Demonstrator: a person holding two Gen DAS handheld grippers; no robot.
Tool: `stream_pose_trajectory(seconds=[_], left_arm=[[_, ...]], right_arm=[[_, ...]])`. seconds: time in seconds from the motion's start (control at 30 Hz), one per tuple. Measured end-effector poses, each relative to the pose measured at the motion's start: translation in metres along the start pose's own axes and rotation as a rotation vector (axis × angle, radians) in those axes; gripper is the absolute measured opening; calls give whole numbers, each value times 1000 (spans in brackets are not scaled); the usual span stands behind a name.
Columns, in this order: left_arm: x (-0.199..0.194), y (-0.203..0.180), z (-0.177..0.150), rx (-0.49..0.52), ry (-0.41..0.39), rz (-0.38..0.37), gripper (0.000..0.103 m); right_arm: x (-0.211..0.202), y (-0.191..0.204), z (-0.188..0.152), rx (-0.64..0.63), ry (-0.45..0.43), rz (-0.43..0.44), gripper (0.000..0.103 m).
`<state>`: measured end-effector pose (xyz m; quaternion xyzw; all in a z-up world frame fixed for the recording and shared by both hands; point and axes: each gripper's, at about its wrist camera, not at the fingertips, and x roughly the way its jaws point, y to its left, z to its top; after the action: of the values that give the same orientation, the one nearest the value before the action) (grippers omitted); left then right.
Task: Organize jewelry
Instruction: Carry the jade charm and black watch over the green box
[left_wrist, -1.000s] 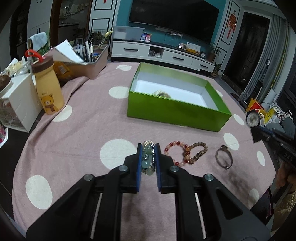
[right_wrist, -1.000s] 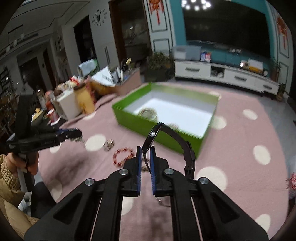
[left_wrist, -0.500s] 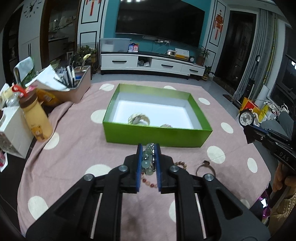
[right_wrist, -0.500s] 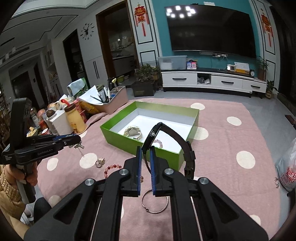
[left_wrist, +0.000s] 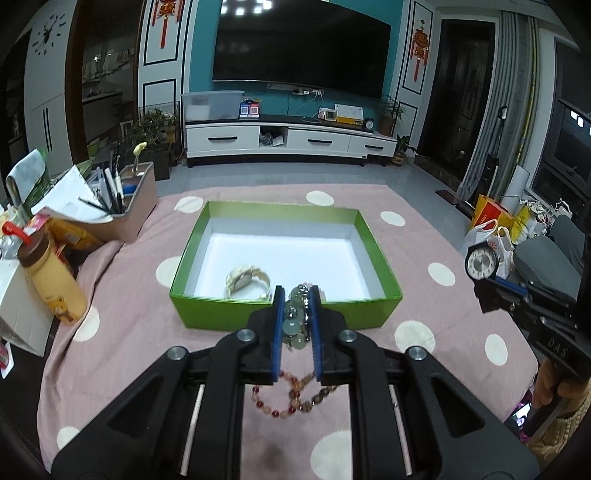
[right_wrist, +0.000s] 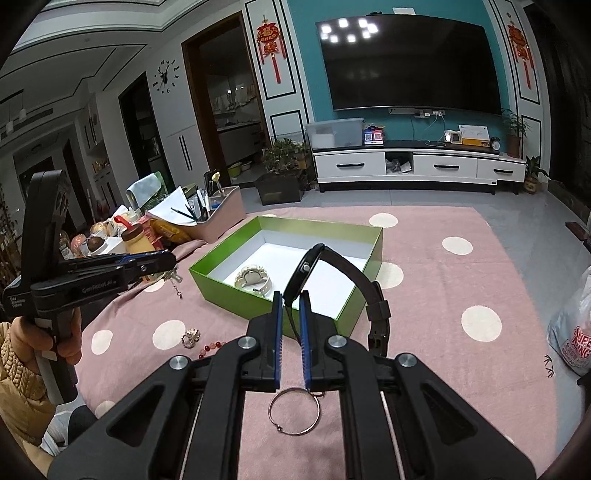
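You're lifting both grippers: left gripper (left_wrist: 296, 325) clenching the bead bracelet (left_wrist: 294, 322), right gripper (right_wrist: 291, 334) clenching the watch (right_wrist: 314, 266); green box (left_wrist: 380, 254) lying at twelve o'clock.

The green box (left_wrist: 284, 314) sits in the middle of the worktop (left_wrist: 424, 236) with its top wide open, so a hand can come in from above. Inside, a pale watch (left_wrist: 245, 278) lies near the front wall, and the rest of the white floor is bare. On the left side a yellow bottle (left_wrist: 51, 280), a white box (left_wrist: 18, 295) and a pen holder (left_wrist: 129, 206) stand in a crowd and block that way. The right side and the far side of the pink cloth are free. In front of the box lie bead bracelets (left_wrist: 291, 397) and a metal ring (right_wrist: 294, 410).
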<state>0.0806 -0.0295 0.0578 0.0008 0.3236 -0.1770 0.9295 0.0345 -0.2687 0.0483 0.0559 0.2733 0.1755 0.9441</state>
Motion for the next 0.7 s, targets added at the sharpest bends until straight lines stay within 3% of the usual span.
stream_pose_trajectory(seconds=[0.7], left_arm=[[70,-10,45,32,34,11,12]], right_arm=[[42,-19,17,31,-2,-20,8]])
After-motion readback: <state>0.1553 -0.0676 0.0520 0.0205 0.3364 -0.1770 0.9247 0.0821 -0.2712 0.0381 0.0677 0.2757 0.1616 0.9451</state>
